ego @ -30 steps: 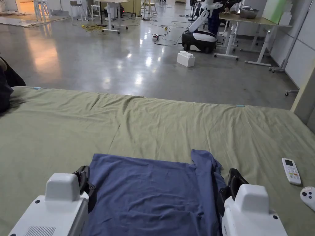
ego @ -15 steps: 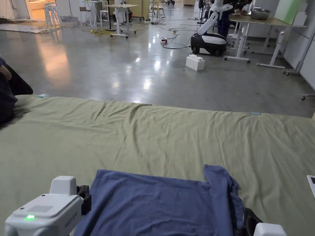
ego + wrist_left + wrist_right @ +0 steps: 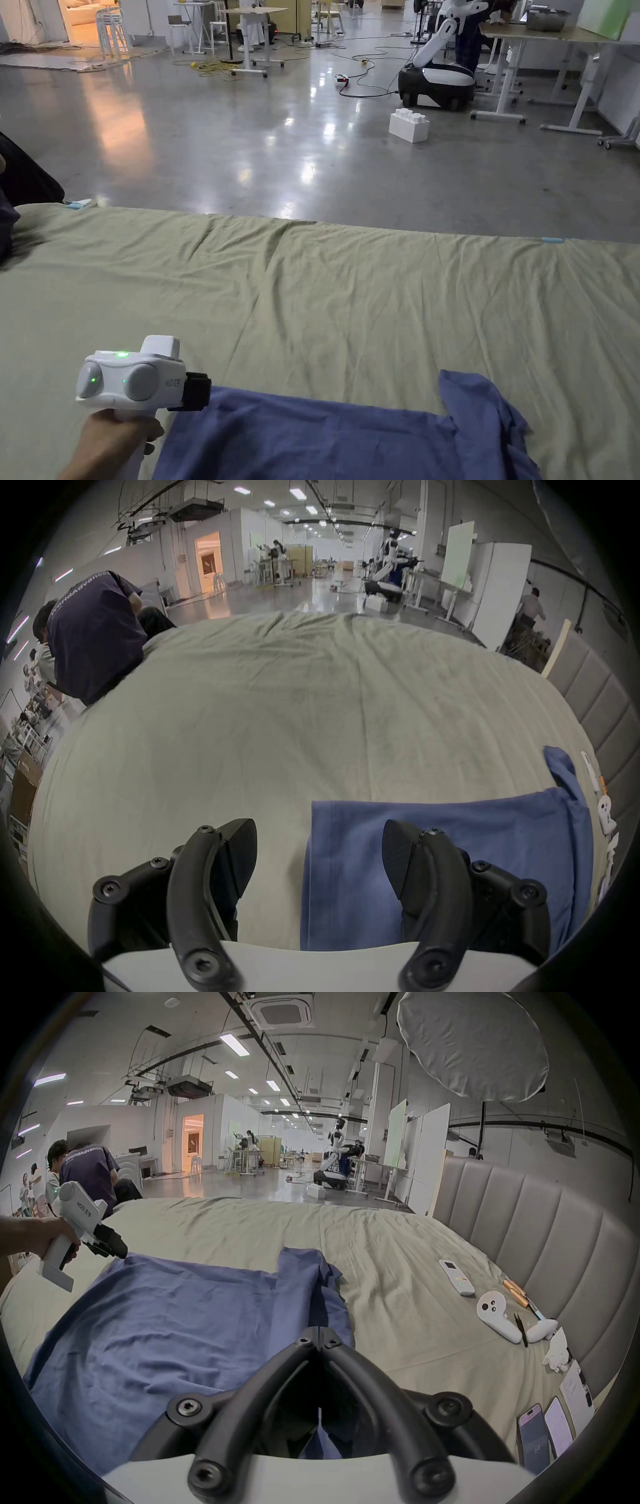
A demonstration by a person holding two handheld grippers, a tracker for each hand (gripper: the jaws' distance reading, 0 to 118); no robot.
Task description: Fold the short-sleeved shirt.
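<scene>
Looking from the head view, the left tool (image 3: 199,392) sits in a hand (image 3: 109,440) just beside the far left corner of the blue shirt (image 3: 325,440), which lies flat on the bed (image 3: 350,294); its jaws are hidden there.

From the left gripper view, the left tool (image 3: 318,852) stands wide apart and holds nothing, one jaw over the shirt's (image 3: 450,843) left edge, the other over bare bed (image 3: 277,705).

From the right gripper view, the right tool (image 3: 318,1333) has its jaws closed tip to tip, with shirt (image 3: 166,1331) cloth beneath and behind them; whether they pinch it I cannot tell. A sleeve (image 3: 301,1269) lies folded just beyond. A remote (image 3: 456,1277) and a controller (image 3: 495,1316) lie well to its right.
</scene>
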